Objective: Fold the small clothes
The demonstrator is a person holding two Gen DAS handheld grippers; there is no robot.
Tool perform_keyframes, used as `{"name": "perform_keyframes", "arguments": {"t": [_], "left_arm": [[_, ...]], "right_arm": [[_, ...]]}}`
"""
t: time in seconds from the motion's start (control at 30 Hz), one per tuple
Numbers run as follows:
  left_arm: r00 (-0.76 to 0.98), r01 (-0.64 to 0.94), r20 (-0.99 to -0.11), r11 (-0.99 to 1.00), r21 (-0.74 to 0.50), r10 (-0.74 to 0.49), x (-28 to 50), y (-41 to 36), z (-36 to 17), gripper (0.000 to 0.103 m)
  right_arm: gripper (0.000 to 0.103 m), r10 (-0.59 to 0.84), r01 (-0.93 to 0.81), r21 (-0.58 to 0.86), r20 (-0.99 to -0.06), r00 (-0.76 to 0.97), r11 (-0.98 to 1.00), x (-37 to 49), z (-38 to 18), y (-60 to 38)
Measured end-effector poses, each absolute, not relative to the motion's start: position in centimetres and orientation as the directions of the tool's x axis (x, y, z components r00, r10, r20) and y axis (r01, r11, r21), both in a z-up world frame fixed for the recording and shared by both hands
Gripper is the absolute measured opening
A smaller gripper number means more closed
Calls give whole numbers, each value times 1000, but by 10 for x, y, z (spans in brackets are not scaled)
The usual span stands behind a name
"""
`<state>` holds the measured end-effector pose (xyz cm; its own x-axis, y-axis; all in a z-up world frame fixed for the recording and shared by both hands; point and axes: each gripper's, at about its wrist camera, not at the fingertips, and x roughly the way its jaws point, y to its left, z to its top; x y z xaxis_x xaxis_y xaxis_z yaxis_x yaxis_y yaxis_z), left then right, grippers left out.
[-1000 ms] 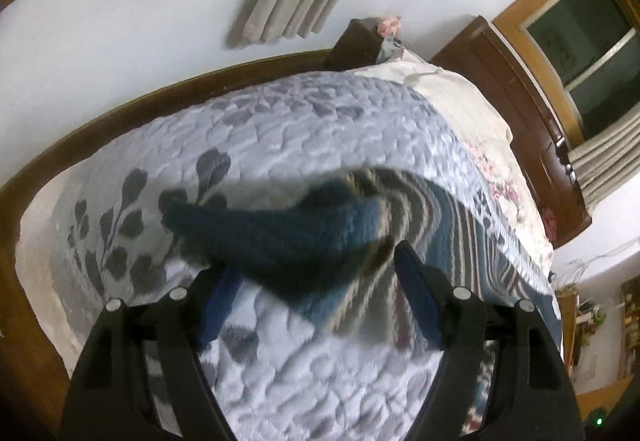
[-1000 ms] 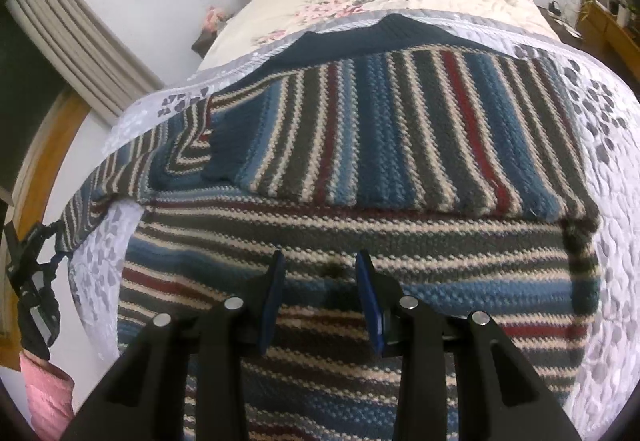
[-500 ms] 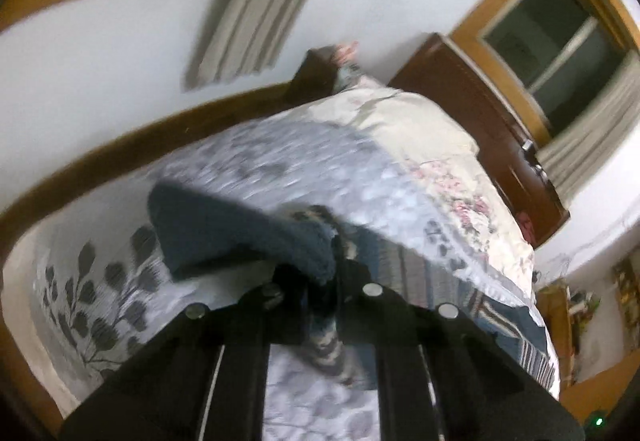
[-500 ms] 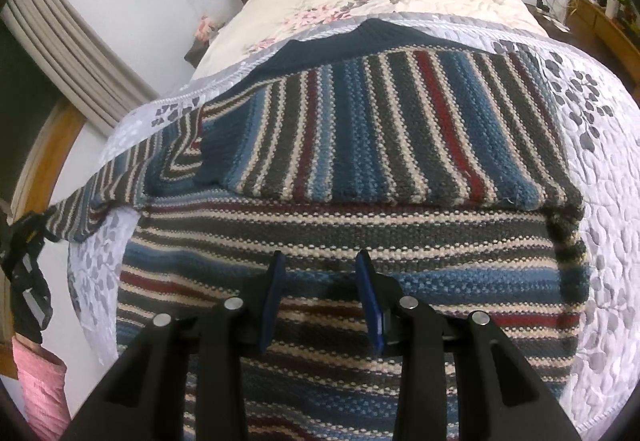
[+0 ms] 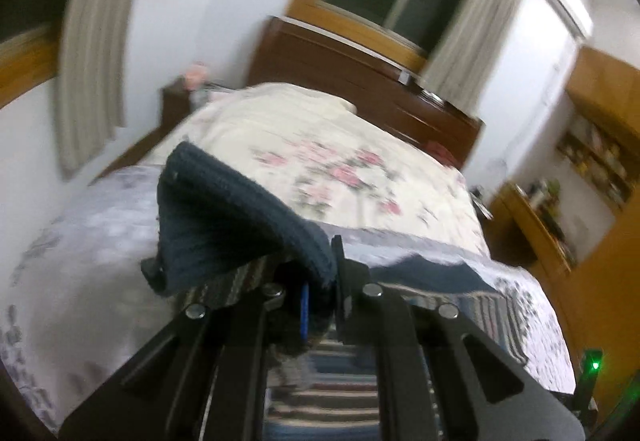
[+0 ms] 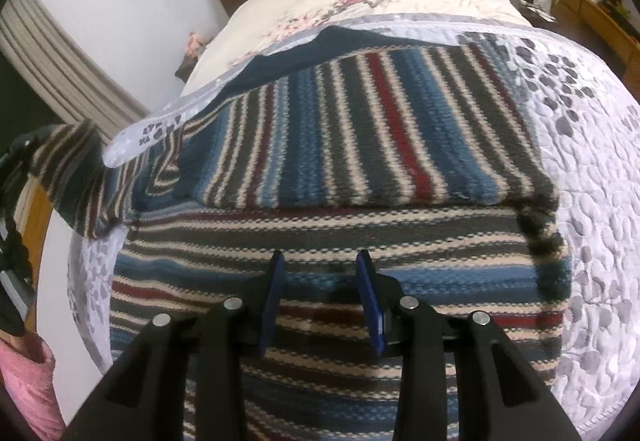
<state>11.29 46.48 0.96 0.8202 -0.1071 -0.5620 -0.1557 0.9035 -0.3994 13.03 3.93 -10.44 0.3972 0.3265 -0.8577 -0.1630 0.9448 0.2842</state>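
Observation:
A striped knit sweater in blue, grey, cream and red lies spread on a grey quilted bedspread. Its far part is folded over the near part. My right gripper hovers open just above the near striped body, nothing between its fingers. My left gripper is shut on the sweater's sleeve, whose dark navy cuff sticks up over the fingers. In the right wrist view that sleeve is lifted off the bed's left edge, with the left gripper's black frame beside it.
A cream floral duvet covers the far half of the bed, ending at a dark wooden headboard. A wooden bed frame runs along the left. Wooden shelves stand to the right. Something pink sits at lower left.
My left gripper shut on the sleeve cuff, lifted it off the bedspread and swung toward the headboard. The sleeve rose at the left in the right wrist view. My right gripper stayed open and nearly still.

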Motion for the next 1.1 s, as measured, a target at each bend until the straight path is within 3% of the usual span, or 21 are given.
{"name": "perform_keyframes", "arguments": {"t": [0.33, 0.57, 0.63, 0.7, 0.77, 0.83, 0.93, 1.1], "left_arm": [[746, 92, -593, 928, -361, -304, 179, 314, -14, 7], [608, 144, -706, 925, -352, -363, 215, 243, -76, 8], [557, 143, -740, 921, -363, -378, 218, 233, -99, 13], [499, 139, -775, 918, -371, -389, 220, 230, -124, 21], [476, 146, -777, 908, -393, -412, 215, 232, -136, 21], [479, 160, -761, 896, -414, -437, 205, 242, -131, 24], [477, 178, -724, 861, -476, -499, 184, 263, -118, 39], [528, 186, -710, 879, -440, -466, 140, 316, -102, 45]], "right_arm": [[38, 325, -104, 311, -845, 424, 945, 132, -106, 2], [38, 318, -70, 320, -845, 429, 945, 133, -110, -17], [38, 317, -63, 322, -847, 428, 945, 134, -111, -21], [38, 314, -58, 321, -849, 426, 945, 135, -112, -22], [38, 311, -61, 316, -851, 422, 947, 136, -112, -21], [38, 307, -69, 308, -854, 419, 949, 137, -111, -18], [38, 316, -88, 308, -851, 419, 947, 142, -105, -11], [38, 361, -165, 321, -835, 416, 933, 164, -86, 16]]}}
